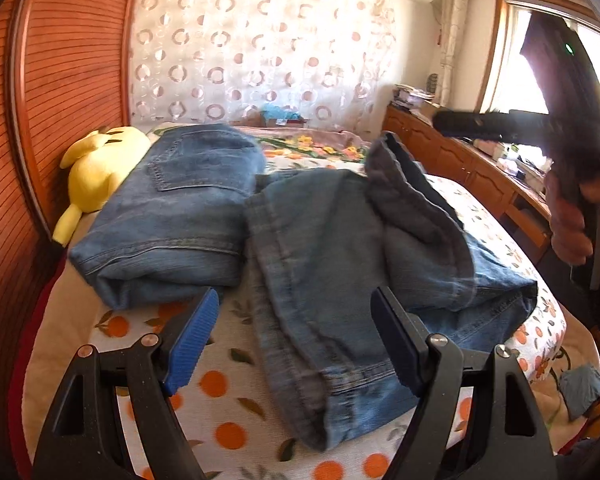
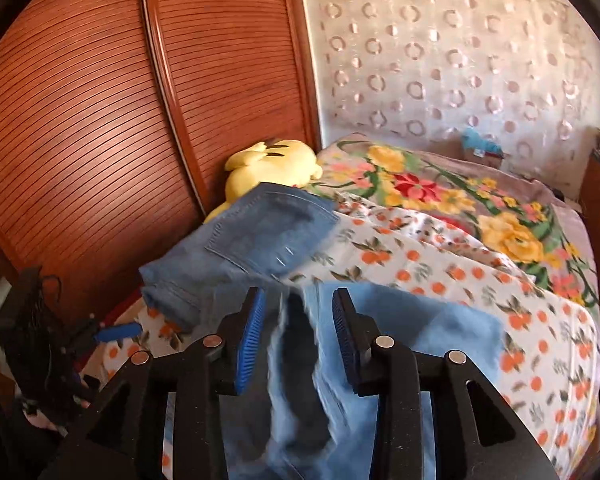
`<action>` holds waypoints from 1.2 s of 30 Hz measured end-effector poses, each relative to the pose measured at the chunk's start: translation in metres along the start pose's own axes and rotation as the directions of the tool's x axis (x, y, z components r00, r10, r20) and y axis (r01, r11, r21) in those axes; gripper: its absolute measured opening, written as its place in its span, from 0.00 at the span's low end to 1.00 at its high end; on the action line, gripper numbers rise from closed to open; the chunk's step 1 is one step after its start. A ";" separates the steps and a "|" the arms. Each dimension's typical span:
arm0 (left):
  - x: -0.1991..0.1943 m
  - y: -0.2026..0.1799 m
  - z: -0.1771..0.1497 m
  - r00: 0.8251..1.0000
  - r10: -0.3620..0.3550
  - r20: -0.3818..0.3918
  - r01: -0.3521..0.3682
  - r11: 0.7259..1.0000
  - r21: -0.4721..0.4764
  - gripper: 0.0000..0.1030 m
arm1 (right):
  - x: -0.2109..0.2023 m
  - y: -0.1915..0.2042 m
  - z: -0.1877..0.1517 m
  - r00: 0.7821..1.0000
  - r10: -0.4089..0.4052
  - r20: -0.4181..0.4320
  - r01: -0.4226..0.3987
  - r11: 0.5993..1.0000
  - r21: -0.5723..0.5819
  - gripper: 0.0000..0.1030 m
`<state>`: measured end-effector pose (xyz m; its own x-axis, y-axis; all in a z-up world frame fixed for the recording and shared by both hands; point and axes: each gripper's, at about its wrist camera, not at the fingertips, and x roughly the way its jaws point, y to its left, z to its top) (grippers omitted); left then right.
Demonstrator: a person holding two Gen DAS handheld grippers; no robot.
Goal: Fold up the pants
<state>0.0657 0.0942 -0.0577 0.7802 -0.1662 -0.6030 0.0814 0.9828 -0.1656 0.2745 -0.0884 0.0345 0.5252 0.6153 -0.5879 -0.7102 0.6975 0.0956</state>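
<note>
Bedroom, bed (image 1: 228,420) with orange-print sheet, wood slat wardrobe (image 1: 60,80) at left, patterned curtain behind.

Left wrist view: jeans (image 1: 308,248) lie mid-frame on the sheet, seat half with back pocket at centre left, legs bunched and partly doubled over at centre right, one cuff flopping up toward the top. Yellow plush (image 1: 96,168) sits at the left edge, touching the seat end. Left gripper (image 1: 296,344) at the bottom, jaws spread wide, straddling the leg hem without pinching it. Right gripper (image 1: 500,124) shows dark at upper right, held by a hand (image 1: 572,220); its jaw state can't be read from here.

Right wrist view: the same bed, floral blanket (image 2: 460,200) at upper right. Right gripper (image 2: 298,344) at bottom centre, jaws part open; blurred denim hangs between the pads, apparently loose, not clamped. Plush (image 2: 272,164) at centre, just beyond the seat half.

Step, as judged: leg fold being laid over and let go. To do it well: let the cloth drop fully clear of the right pads before pulling away, so the fold isn't dragged. Then use the left gripper on the hem to square the cuffs and flatten the raised flap. Risk: the bunched layer leaves a lumpy, skewed fold.
</note>
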 end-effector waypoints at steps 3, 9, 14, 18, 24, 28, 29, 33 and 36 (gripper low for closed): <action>0.004 -0.016 0.003 1.000 -0.021 -0.004 0.021 0.999 0.029 0.77 | -0.018 -0.009 -0.020 1.000 -0.025 0.009 0.025 1.000 0.014 0.36; 0.013 -0.048 0.005 0.997 -0.075 -0.022 0.077 0.994 0.084 0.77 | -0.053 -0.004 -0.075 0.993 -0.106 -0.042 0.106 0.994 -0.010 0.37; 0.020 -0.073 0.001 0.989 -0.144 -0.046 0.148 0.982 0.119 0.77 | -0.057 0.013 -0.106 0.990 -0.116 -0.086 0.113 0.993 -0.032 0.37; 0.035 -0.087 -0.001 0.984 -0.151 -0.097 0.164 0.975 0.152 0.77 | -0.056 0.024 -0.122 0.986 -0.123 -0.109 0.117 0.991 -0.057 0.37; 0.053 -0.093 -0.003 0.988 -0.081 -0.134 0.106 0.976 0.190 0.73 | -0.061 0.032 -0.136 0.979 -0.149 -0.136 0.138 0.987 -0.082 0.37; 0.056 -0.086 -0.002 0.987 -0.081 -0.139 0.104 0.981 0.164 0.43 | -0.061 0.039 -0.135 0.975 -0.173 -0.142 0.157 0.981 -0.118 0.37; 0.056 -0.086 -0.002 0.987 -0.086 -0.136 0.107 0.982 0.157 0.34 | -0.060 0.037 -0.137 0.973 -0.179 -0.146 0.162 0.979 -0.122 0.37; 0.047 -0.081 0.000 0.989 -0.101 -0.110 0.116 0.984 0.135 0.12 | -0.062 0.037 -0.140 0.967 -0.196 -0.162 0.175 0.975 -0.136 0.17; 0.034 -0.074 0.008 0.988 -0.138 -0.074 0.145 0.985 0.095 0.07 | -0.070 0.028 -0.136 0.978 -0.163 -0.134 0.150 0.984 -0.100 0.05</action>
<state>0.0914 0.0164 -0.0595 0.7137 -0.3055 -0.6304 0.2520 0.9516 -0.1759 0.1540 -0.1616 -0.0305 0.5663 0.4390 -0.6976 -0.6668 0.7415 -0.0747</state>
